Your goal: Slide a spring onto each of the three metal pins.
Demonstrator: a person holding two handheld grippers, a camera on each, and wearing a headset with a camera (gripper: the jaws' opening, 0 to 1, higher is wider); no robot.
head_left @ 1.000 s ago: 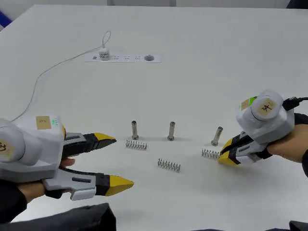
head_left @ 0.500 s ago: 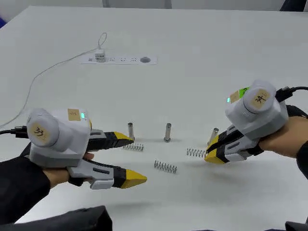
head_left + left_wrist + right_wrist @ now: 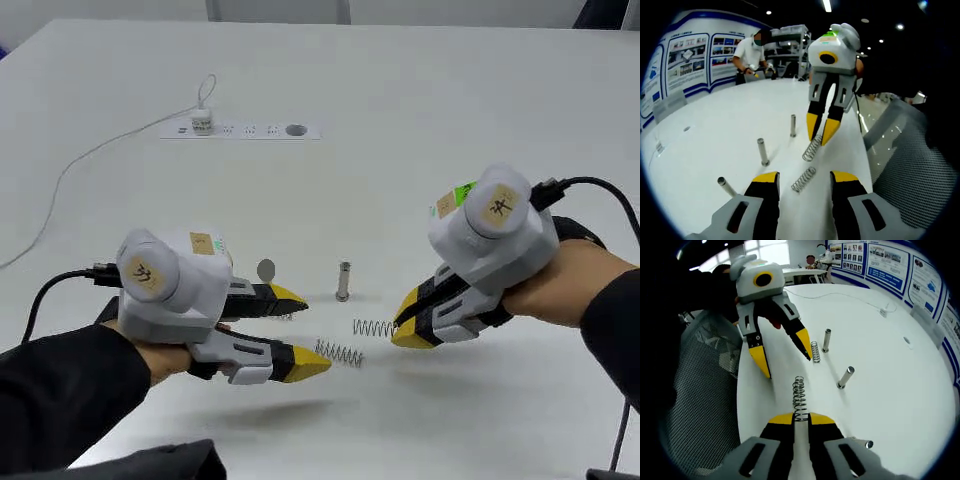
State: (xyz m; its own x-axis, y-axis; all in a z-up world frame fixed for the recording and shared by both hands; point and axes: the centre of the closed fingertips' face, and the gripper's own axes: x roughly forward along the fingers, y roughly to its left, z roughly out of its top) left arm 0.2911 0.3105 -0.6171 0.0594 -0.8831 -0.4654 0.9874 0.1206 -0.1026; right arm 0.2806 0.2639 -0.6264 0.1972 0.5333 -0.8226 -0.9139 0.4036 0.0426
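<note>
Right gripper (image 3: 405, 335): jaws clamped on one end of spring (image 3: 799, 392) (rest sticks out forward)
Left gripper (image 3: 312, 333): jaws apart, holding nothing
Second spring (image 3: 338, 352): flat on table (image 3: 400, 150), just ahead of left jaws
Pins (image 3: 761, 151): three in a row, no springs on

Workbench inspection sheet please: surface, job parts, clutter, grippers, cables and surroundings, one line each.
Surface: white table, no marks seen.
Job's things: three metal pins standing bare; held spring in the right gripper; loose spring lying by the left gripper's jaws; third spring lying beside a pin.
Clutter: power strip with a white plug, far side.
Grippers: left gripper open, empty; right gripper shut on the held spring's end.
Cables: white cable runs left from the plug; black lead on the right gripper.
Surroundings: mesh chair, wall posters, a person standing far off.
</note>
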